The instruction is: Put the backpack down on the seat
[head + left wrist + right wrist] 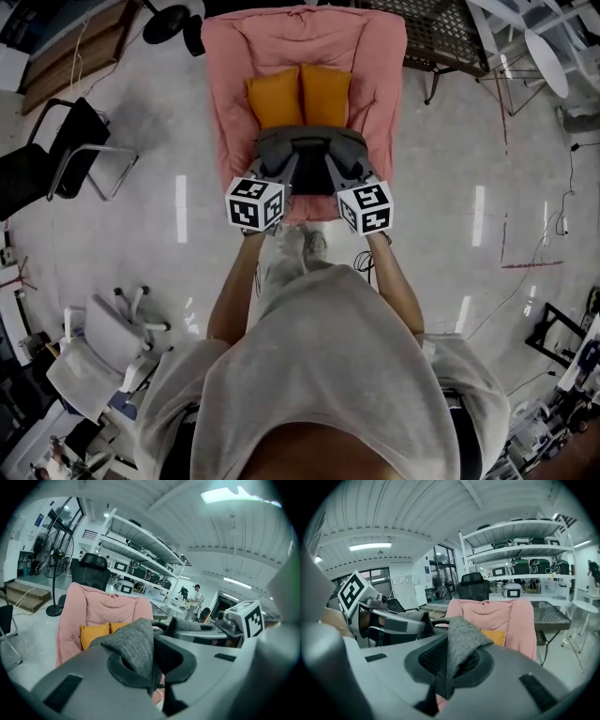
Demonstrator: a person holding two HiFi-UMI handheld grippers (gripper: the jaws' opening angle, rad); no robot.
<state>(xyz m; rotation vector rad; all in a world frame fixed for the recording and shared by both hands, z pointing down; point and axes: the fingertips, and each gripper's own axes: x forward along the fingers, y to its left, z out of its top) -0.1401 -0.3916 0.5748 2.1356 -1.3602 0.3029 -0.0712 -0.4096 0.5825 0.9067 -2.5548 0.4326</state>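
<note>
Closed on it, the jaws of the left gripper hide all of the backpack but one pinched grey fold. The right gripper hides it likewise. Beneath both claws the backpack covers the seat cushion. Far beyond the left claw, a standing person is too small to make out.

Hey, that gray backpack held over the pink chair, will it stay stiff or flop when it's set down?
Probably floppy: the backpack bunches into a pinched fold in the left gripper and the right gripper. Two small pinches carry it, so it's likely light. On the soft pink seat it may slump against the orange cushions.
</note>
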